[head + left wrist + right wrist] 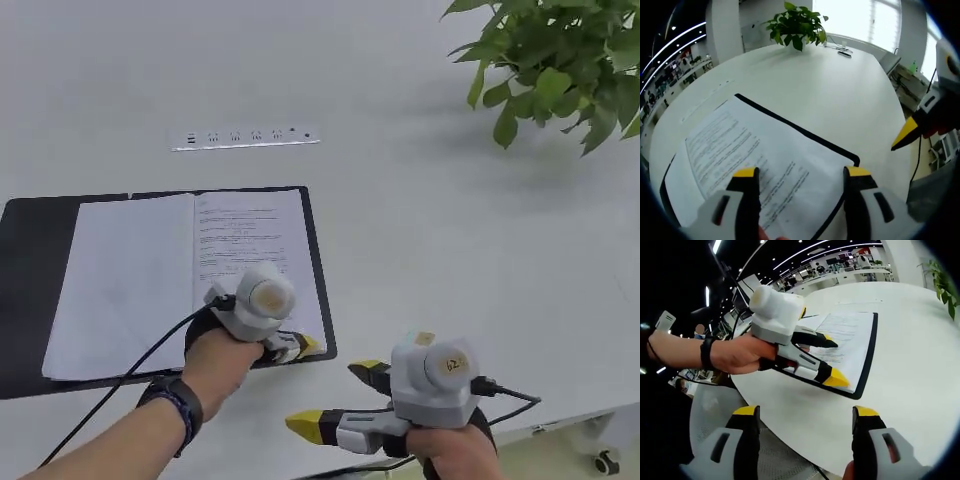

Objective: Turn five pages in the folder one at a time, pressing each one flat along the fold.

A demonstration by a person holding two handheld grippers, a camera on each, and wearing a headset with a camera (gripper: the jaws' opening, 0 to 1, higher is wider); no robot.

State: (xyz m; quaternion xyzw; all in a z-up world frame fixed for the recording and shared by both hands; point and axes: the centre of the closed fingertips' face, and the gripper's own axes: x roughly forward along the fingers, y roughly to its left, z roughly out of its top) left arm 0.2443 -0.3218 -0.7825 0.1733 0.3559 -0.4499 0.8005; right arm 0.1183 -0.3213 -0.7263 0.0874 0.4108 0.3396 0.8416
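Desk [450, 250]: folder [30, 250] under L tongs [802, 172]

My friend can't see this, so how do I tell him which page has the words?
On the big white table lies an open black folder. Look at its right-hand page, the one nearest the left gripper. It has lines of small print, while the left page beside it is blank white.
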